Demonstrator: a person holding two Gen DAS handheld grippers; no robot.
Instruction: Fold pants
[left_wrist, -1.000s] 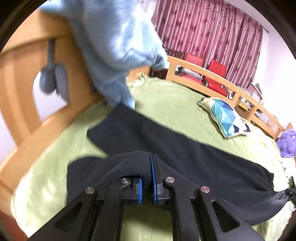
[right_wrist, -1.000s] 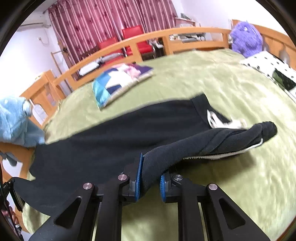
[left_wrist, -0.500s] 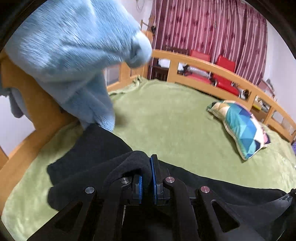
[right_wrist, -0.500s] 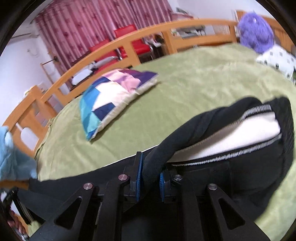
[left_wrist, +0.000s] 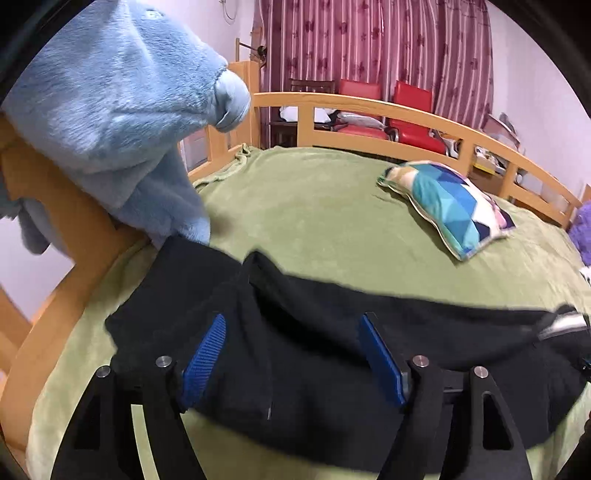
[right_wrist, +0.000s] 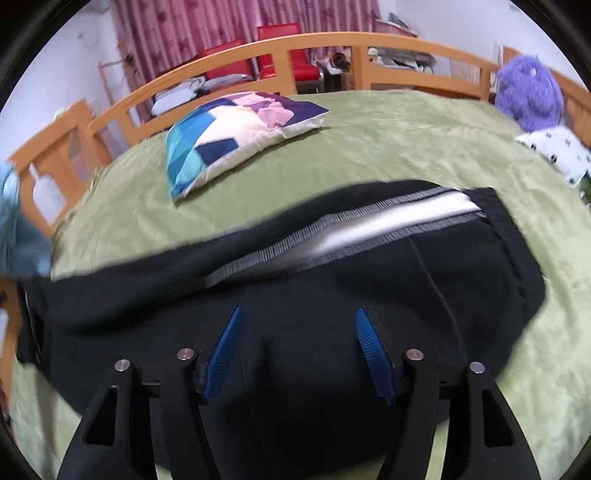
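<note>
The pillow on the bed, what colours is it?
The pillow is a patchwork of blue, teal, cream, pink and purple, clearest in the right wrist view.

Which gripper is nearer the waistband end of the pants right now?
Right. The right gripper, jaws just opened, hangs over the black pants right below the waistband. The left gripper, also just opened, is over the leg end, with the waistband far off to its side.

The pants (left_wrist: 332, 332) are black, of a thick soft fabric, and lie lengthwise across the green bed cover (left_wrist: 314, 206), folded over on themselves. In the right wrist view their waistband (right_wrist: 369, 229) faces up and gapes, showing a white lining edged with grey ribbed bands. In the left wrist view the leg ends (left_wrist: 177, 280) lie near the wooden bed rail (left_wrist: 74, 295), slightly rumpled.
</note>
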